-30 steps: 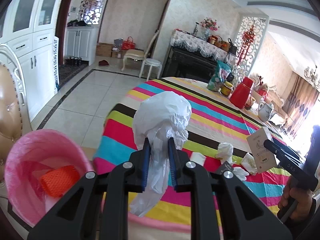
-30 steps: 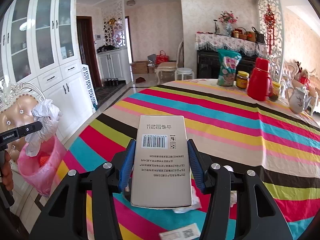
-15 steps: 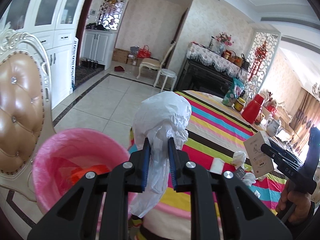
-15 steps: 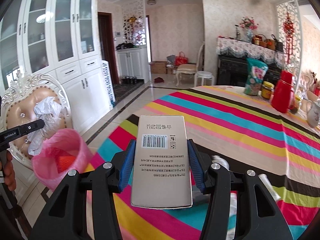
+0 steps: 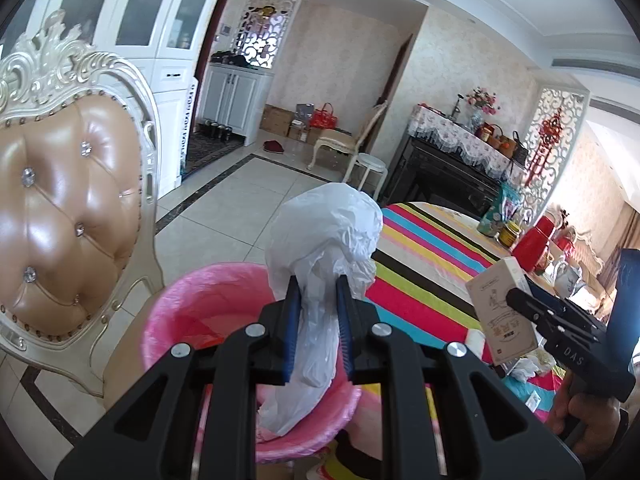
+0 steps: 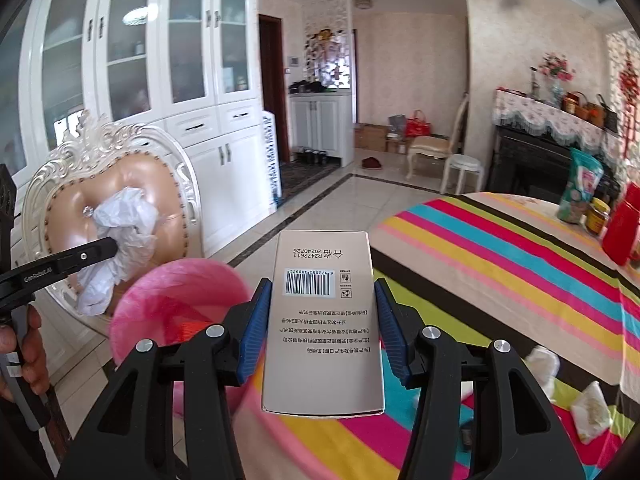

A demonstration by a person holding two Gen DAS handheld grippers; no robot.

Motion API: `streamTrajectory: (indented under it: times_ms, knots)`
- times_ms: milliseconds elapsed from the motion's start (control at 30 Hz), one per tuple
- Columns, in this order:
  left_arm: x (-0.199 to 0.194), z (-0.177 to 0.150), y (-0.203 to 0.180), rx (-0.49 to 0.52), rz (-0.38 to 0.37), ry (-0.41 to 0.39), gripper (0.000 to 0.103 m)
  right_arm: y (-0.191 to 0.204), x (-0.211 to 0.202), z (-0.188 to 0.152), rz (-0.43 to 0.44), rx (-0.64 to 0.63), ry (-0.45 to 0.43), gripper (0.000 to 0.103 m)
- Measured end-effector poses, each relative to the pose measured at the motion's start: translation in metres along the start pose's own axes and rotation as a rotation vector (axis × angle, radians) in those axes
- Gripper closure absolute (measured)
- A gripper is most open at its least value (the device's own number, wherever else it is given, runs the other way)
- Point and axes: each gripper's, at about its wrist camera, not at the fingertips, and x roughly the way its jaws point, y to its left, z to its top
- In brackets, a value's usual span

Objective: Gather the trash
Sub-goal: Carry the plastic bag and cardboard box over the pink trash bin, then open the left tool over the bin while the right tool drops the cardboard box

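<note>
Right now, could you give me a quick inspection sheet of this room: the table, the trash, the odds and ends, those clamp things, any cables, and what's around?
Surface: striped tablecloth on the table.
Job's things: white plastic bag over the pink-lined bin; cardboard box gripped; crumpled tissues left on the cloth.
Clutter: red thermos, jar, snack bag.
Grippers: left hand-held gripper clamps the bag; right hand-held gripper clamps the box.
Cables: nothing seen.
Surroundings: padded chair, white cabinets, tiled floor.
</note>
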Motion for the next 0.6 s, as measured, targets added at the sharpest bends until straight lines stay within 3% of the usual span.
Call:
streamTrajectory:
  times_ms: [267,600]
  knots:
    - [-0.004,0.003,0.024,-0.035,0.029,-0.006,0.085,0.052,0.031,0.008,0.074,-0.046,0.033,0.053]
    - [0.002,0.004,0.043,-0.067,0.052,0.002,0.084,0.09,0.064,0.006,0.129,-0.077,0.077,0.053]
